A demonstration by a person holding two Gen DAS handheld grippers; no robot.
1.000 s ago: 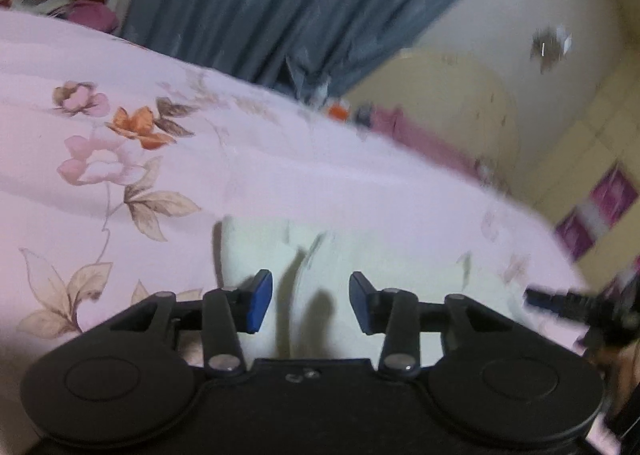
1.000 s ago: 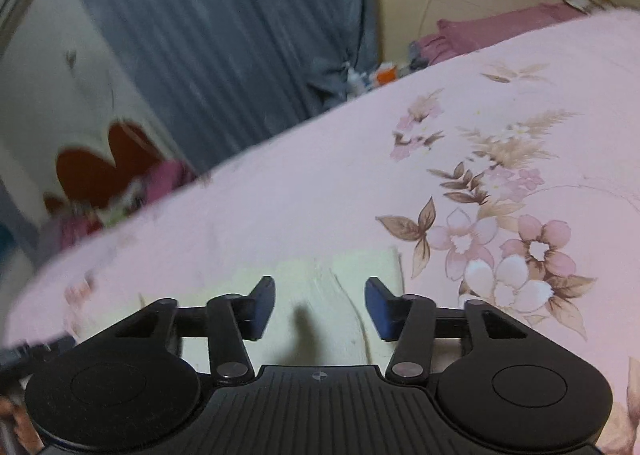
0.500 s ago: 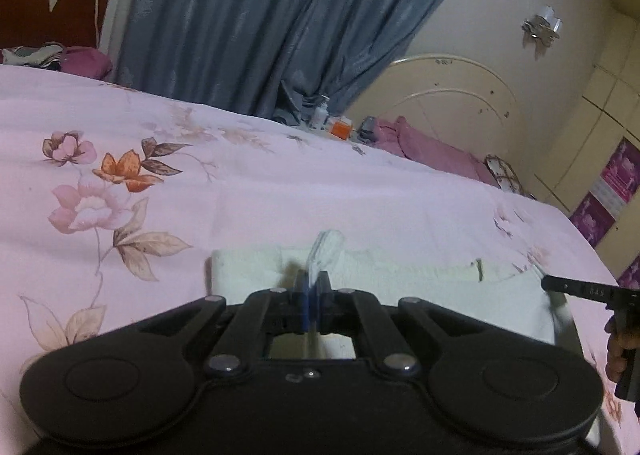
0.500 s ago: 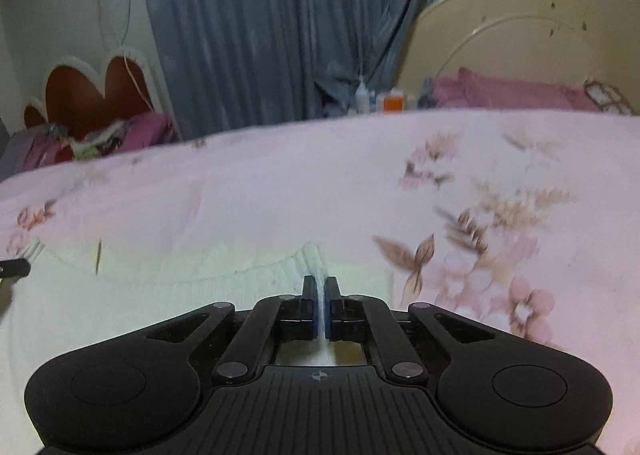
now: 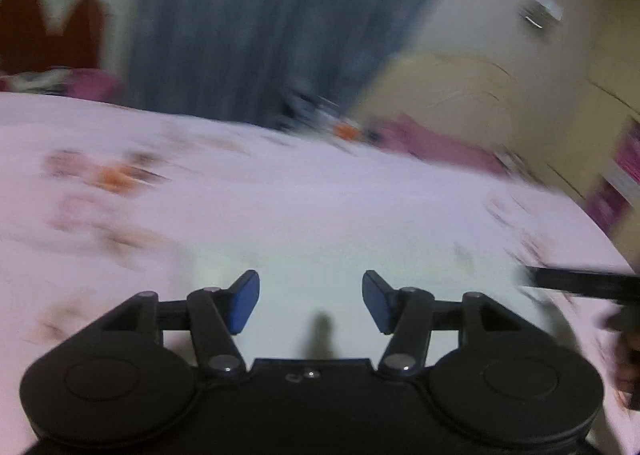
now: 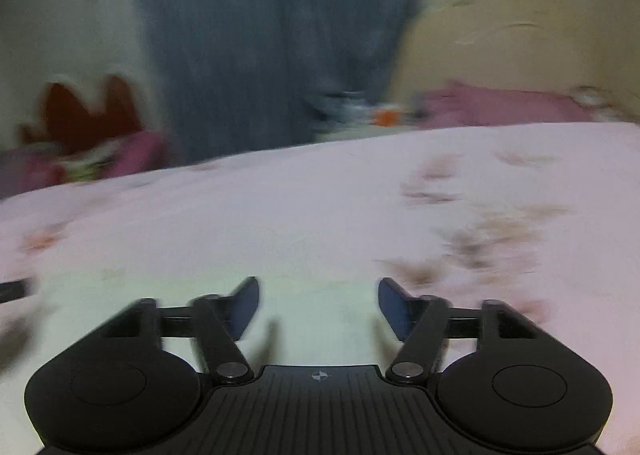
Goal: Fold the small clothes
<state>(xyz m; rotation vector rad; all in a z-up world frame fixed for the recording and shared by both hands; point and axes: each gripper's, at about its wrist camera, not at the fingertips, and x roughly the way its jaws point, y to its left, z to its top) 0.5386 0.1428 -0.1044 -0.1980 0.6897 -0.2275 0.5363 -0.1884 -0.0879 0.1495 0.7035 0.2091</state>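
Observation:
A pale cream garment (image 5: pixel 320 291) lies flat on the pink flowered bedspread (image 5: pixel 280 195), right under both grippers; it also shows in the right wrist view (image 6: pixel 312 311). My left gripper (image 5: pixel 311 301) is open and empty, its blue pads spread just above the cloth. My right gripper (image 6: pixel 319 307) is open and empty over the garment's right part. The right gripper's black finger (image 5: pixel 580 281) shows at the right edge of the left wrist view. Both views are blurred by motion.
A grey-blue curtain (image 5: pixel 260 27) hangs behind the bed. A cream headboard (image 5: pixel 480 95) and a pink pillow (image 6: pixel 500 107) stand at the far right, a red heart-shaped headboard (image 6: pixel 88 111) at the far left. Small bottles (image 6: pixel 384 115) sit by the curtain.
Half a second ago both grippers were shut on pinched folds of the garment. Now both have opened and let the cloth go, and it lies flat. Both cameras are moving.

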